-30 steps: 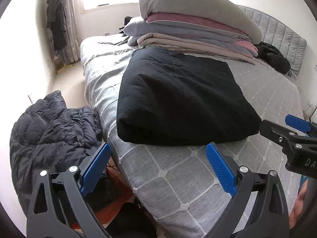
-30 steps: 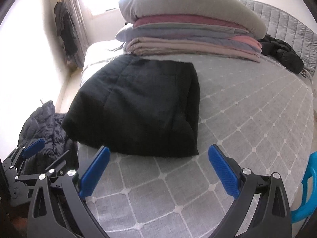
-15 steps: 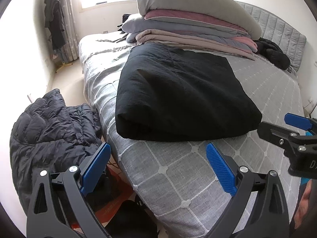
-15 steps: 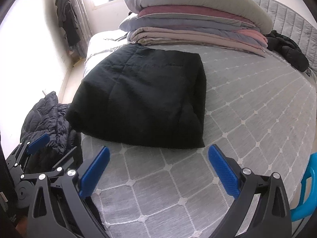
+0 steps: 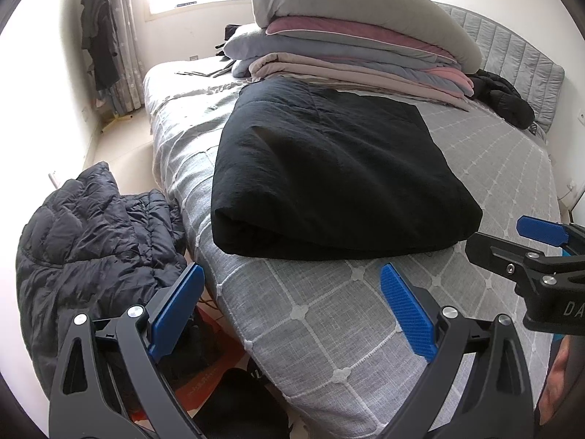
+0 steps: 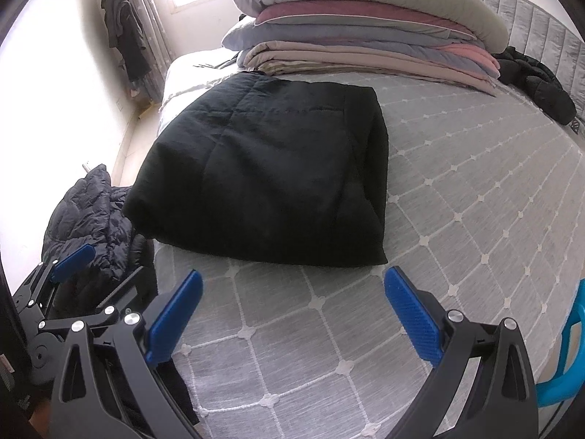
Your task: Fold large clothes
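Just ahead of both spread tools (image 5: 292,307) (image 6: 292,311): folded black garment (image 6: 263,175).

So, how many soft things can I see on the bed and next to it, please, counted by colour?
Black folded garment on the bed: 1
Black crumpled clothing by the headboard: 1
Dark navy puffer jacket beside the bed: 1
Grey pillow on top of the stack: 1
Folded pink, grey and beige bedding under it: layers not separable
Total: 4, plus the stack

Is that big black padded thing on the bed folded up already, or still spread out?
Folded. The black quilted garment lies as a compact thick rectangle on the grey bed cover, with a rounded doubled edge facing the camera.
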Motion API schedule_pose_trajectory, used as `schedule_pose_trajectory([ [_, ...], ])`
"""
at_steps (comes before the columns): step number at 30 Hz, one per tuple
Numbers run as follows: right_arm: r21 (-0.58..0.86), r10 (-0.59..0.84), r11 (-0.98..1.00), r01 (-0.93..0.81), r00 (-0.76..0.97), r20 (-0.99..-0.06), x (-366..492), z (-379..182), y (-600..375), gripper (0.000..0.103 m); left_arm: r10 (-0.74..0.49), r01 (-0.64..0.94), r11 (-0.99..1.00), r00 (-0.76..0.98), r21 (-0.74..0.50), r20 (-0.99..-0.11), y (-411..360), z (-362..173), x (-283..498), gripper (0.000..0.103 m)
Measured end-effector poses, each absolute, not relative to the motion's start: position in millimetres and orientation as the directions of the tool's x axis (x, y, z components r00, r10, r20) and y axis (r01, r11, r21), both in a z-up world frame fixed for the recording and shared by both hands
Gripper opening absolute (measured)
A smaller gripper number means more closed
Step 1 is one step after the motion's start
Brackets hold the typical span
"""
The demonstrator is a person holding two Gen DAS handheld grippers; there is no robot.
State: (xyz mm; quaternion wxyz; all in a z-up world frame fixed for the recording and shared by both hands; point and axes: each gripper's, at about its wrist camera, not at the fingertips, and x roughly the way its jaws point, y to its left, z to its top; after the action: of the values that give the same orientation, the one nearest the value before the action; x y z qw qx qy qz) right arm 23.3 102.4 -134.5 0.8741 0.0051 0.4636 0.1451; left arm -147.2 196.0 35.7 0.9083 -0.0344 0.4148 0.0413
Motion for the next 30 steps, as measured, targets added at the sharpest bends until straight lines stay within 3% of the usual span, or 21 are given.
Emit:
schedule_pose_trajectory([
  [30, 0.156, 0.276, 0.952, -0.265, 0.516, -0.811, 25.5, -137.7, 108.5, 0.096, 0.042, -0.094, 0.995, 0.663, -0.027, -0.748, 194.0, 37.6, -147.4, 0.093],
])
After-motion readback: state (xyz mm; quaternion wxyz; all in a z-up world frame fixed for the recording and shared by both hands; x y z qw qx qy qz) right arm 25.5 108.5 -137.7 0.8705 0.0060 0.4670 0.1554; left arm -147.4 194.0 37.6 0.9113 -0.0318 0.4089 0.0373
